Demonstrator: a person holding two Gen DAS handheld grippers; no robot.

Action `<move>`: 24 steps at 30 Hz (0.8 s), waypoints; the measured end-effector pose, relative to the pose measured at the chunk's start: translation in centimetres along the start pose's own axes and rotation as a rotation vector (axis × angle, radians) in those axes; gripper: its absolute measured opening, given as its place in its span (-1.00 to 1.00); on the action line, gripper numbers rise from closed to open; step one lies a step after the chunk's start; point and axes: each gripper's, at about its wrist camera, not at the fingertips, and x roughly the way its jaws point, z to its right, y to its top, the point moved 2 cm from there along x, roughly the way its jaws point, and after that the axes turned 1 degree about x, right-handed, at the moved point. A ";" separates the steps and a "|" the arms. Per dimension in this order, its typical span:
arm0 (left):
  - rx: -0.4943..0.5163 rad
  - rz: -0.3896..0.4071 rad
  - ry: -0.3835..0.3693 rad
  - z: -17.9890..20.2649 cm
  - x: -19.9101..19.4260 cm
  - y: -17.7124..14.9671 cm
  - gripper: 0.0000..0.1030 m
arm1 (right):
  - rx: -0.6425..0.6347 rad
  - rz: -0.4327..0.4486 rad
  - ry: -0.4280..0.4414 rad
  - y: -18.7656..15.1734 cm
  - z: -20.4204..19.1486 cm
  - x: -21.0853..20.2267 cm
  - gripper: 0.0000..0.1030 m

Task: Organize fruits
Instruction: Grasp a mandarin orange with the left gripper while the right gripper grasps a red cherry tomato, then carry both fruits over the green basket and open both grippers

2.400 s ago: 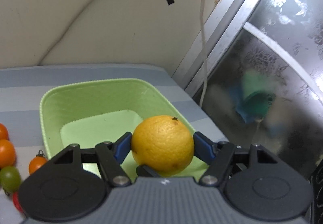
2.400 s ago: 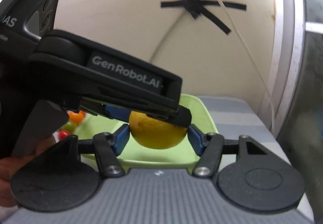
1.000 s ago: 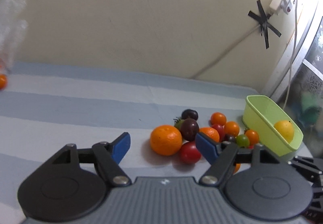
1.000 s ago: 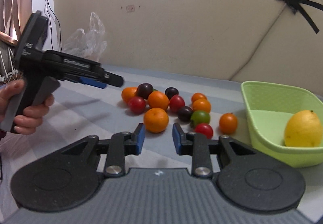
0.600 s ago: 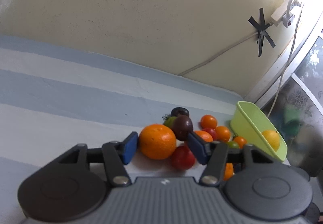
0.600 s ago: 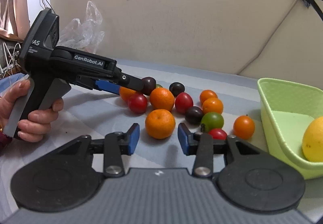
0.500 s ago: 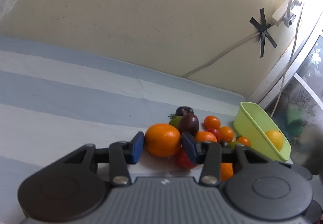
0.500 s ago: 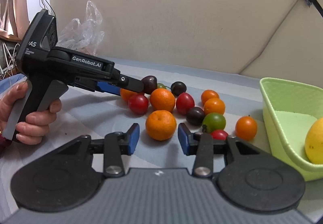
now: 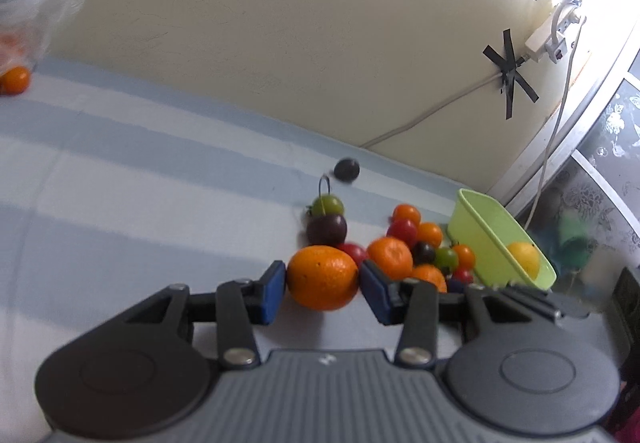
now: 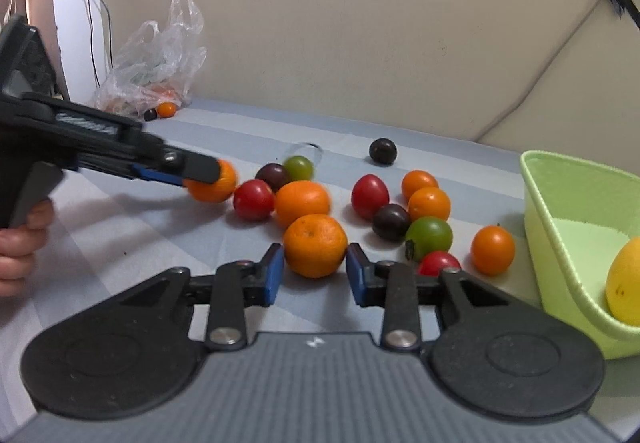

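My left gripper (image 9: 322,289) is shut on a large orange (image 9: 322,276), which also shows in the right wrist view (image 10: 214,181), just above the striped cloth. My right gripper (image 10: 315,273) has its blue pads on either side of another orange (image 10: 314,244) that rests on the cloth; a small gap shows at each pad. A green basket (image 10: 552,219) at the right holds a yellow lemon (image 10: 624,283). Several small tomatoes and plums lie in a loose cluster (image 10: 428,203) between the grippers and the basket.
A dark plum (image 10: 383,150) lies apart near the wall. A clear plastic bag (image 10: 156,63) with more fruit sits at the far left by the wall. A white cable (image 9: 432,111) runs along the wall. A window frame stands behind the basket.
My left gripper has closed on the large orange and lifted it slightly back from the cluster. A dark plum has rolled away toward the wall. My right gripper has moved closer around its orange.
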 end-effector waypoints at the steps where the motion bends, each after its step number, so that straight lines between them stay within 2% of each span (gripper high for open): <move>1: -0.002 -0.002 0.010 0.0 -0.2 -0.2 -0.20 | -0.008 0.020 -0.019 0.1 -0.1 -0.2 -0.24; 3: -0.004 0.001 0.033 -0.2 -0.7 -0.6 -0.20 | -0.043 0.085 -0.050 0.3 -0.7 -1.3 -0.23; 6: -0.018 0.022 0.048 -0.6 -1.5 -0.9 -0.20 | -0.112 0.140 0.001 1.1 -2.2 -2.3 -0.23; 9: -0.048 0.044 0.057 -1.5 -2.2 -0.9 -0.20 | -0.205 0.119 0.044 2.1 -4.0 -1.0 -0.25; 14: -0.077 0.053 0.062 -2.6 -2.5 -1.2 -0.20 | -0.240 0.041 0.081 3.5 -5.0 3.3 -0.26; 18: -0.070 0.064 0.056 -2.9 -2.7 -1.4 -0.20 | -0.308 -0.003 0.051 3.4 -5.7 5.5 -0.26; 20: -0.072 0.065 0.053 -2.9 -2.6 -1.4 -0.20 | -0.351 0.013 0.044 3.0 -6.2 5.4 -0.28; 22: -0.072 0.064 0.057 -2.7 -2.6 -1.3 -0.20 | -0.386 0.042 0.034 2.3 -6.5 4.5 -0.39; 24: -0.068 0.064 0.055 -2.2 -2.7 -1.2 -0.20 | -0.385 0.063 0.041 1.6 -6.4 3.6 -0.41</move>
